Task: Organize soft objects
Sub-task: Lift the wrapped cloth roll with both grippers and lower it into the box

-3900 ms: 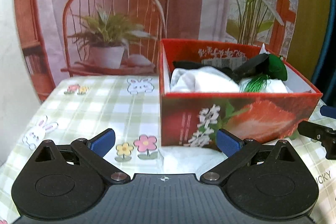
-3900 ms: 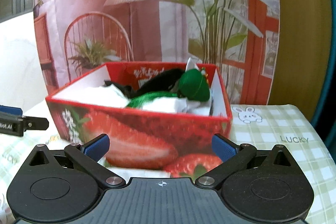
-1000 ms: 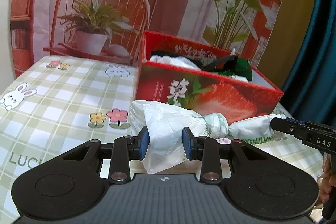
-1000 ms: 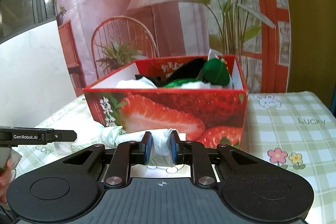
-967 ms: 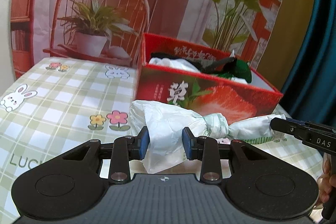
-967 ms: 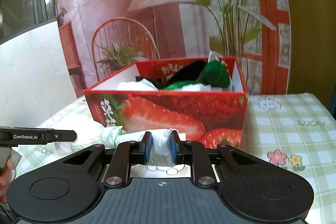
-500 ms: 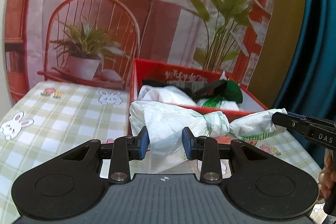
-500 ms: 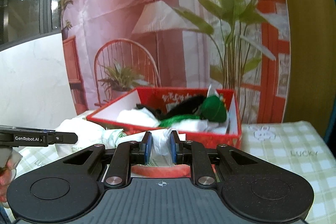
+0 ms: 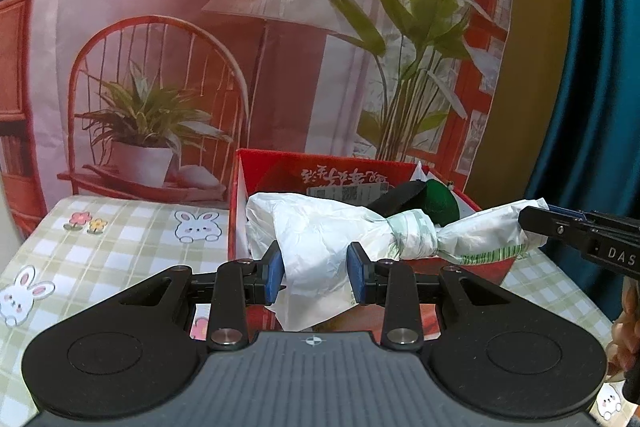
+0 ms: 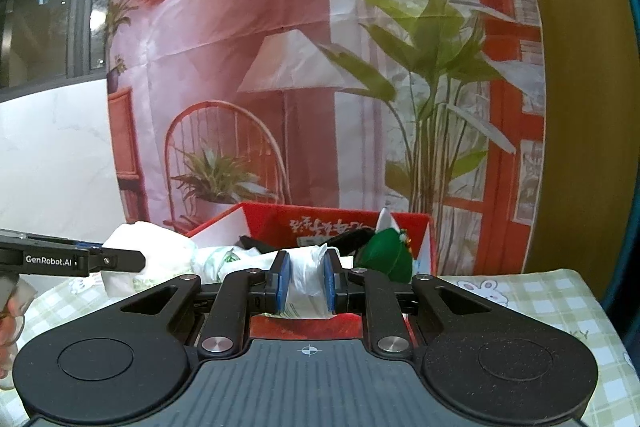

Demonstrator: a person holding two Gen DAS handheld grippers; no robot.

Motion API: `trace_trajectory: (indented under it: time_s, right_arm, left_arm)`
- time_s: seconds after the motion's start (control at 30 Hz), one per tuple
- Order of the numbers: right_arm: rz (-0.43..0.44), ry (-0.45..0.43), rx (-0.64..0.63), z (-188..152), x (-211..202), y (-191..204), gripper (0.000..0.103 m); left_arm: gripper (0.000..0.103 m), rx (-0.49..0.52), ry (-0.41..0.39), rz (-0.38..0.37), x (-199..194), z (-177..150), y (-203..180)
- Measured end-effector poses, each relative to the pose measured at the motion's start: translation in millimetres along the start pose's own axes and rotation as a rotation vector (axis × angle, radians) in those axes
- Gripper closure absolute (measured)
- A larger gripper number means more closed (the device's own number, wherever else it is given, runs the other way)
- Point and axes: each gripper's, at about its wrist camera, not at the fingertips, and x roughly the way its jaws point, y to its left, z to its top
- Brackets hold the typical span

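Above the checked tablecloth (image 9: 120,227), both hand-held grippers (image 9: 316,267) (image 10: 306,283) clamp a white bundle (image 9: 340,239) stretched sideways between them.

A green checked tablecloth (image 9: 120,227) with bunny and flower prints is spread out, and behind it a printed backdrop (image 9: 240,27) is hung, with chair, lamp and plants pictured. A teal curtain (image 9: 600,67) is seen beside it.

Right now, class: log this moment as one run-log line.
left gripper: shut on white bag's wide end | right gripper: shut on its other end | bag: held in front of red box | box: holds soft items
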Motion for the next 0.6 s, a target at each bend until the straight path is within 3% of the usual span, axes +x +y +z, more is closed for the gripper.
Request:
trace_trajectory:
  time_s: [0.37,0.6]
  right_arm:
    - [-0.048,0.111,0.063,22.4,53.7,-21.9,0.088]
    - [-0.104,0.217,0.033,14.2,102.1,-29.7,0.088]
  left_arm:
    - [0.067,0.015,0.143,-0.046,60.8,37.6,10.5]
    - [0.067,0.078,0.218,-0.009,106.9,43.9,2.9]
